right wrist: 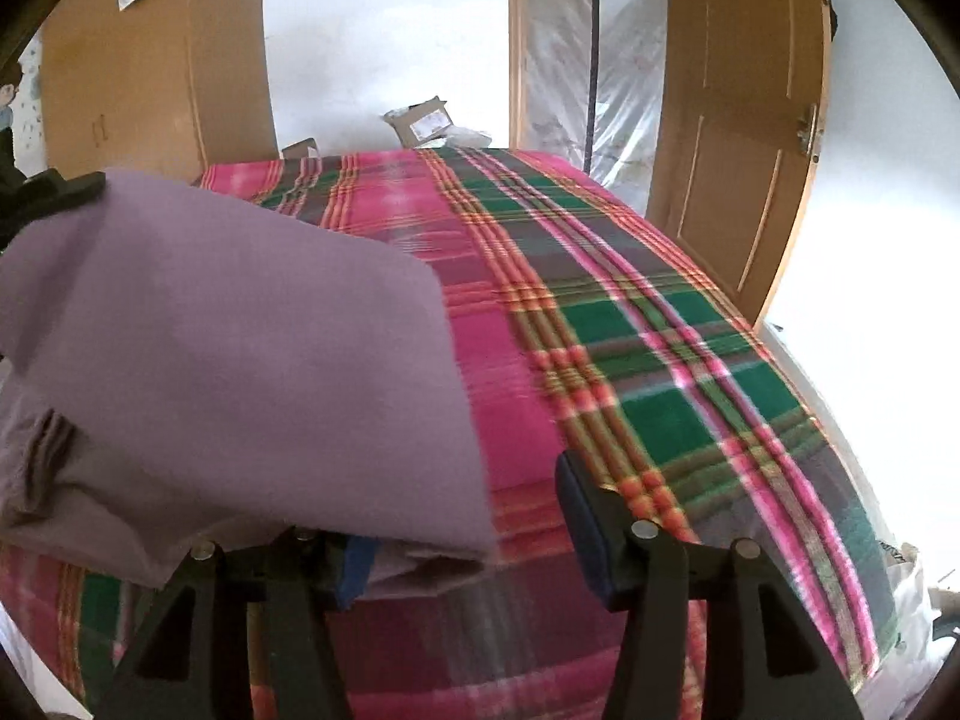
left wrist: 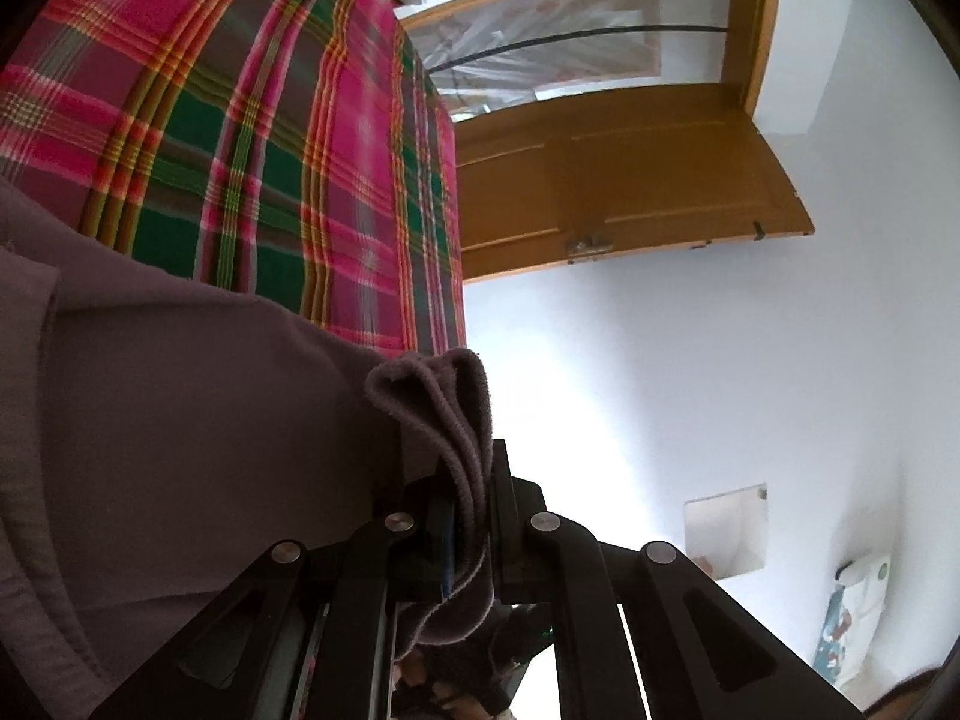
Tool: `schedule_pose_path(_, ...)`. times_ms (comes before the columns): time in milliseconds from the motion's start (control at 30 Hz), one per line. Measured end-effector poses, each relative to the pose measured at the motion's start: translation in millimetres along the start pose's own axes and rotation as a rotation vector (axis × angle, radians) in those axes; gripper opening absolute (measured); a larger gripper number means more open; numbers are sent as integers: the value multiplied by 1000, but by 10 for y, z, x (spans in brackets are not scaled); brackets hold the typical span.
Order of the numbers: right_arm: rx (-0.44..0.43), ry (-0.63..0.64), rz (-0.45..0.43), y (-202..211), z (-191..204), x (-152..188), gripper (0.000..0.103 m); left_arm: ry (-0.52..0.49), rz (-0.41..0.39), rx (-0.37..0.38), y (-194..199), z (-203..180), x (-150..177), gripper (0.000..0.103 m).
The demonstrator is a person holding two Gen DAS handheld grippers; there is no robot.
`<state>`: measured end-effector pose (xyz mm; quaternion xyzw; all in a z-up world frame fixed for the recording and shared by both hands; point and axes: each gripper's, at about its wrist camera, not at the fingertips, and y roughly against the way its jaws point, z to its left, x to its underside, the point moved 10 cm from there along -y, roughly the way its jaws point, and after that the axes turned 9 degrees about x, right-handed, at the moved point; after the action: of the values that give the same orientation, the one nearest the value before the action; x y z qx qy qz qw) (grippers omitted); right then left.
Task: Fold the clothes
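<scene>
A mauve garment (left wrist: 198, 420) lies partly on the plaid bed cover (left wrist: 252, 150). In the left wrist view, my left gripper (left wrist: 471, 516) is shut on a bunched hem of the garment, with folds sticking out above the fingers. In the right wrist view the same garment (right wrist: 240, 360) hangs as a broad sheet, raised at the upper left where the left gripper (right wrist: 54, 192) holds it. My right gripper (right wrist: 474, 540) stands open low over the bed. The garment's lower edge drapes over its left finger (right wrist: 354, 564), while its right finger (right wrist: 591, 534) is bare.
The plaid cover (right wrist: 660, 360) spreads over the whole bed. An open wooden door (right wrist: 744, 138) and a plastic-sheeted doorway (right wrist: 588, 72) stand past the far right corner. Cardboard boxes (right wrist: 420, 120) sit behind the bed. A wooden cupboard (right wrist: 150, 72) is at the back left.
</scene>
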<state>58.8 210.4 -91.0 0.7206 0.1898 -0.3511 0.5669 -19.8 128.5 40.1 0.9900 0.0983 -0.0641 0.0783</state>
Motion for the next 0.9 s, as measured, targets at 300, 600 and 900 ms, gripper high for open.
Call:
schedule_pose_path(300, -8, 31, -1, 87, -230, 94, 57, 15, -13, -26, 186, 150, 100, 8)
schedule_pose_path(600, -55, 57, -4, 104, -243, 153, 58, 73, -10, -154, 384, 677, 238, 8)
schedule_pose_path(900, -82, 103, 43, 194, -208, 226, 57, 27, -3, -279, 463, 890, 210, 8)
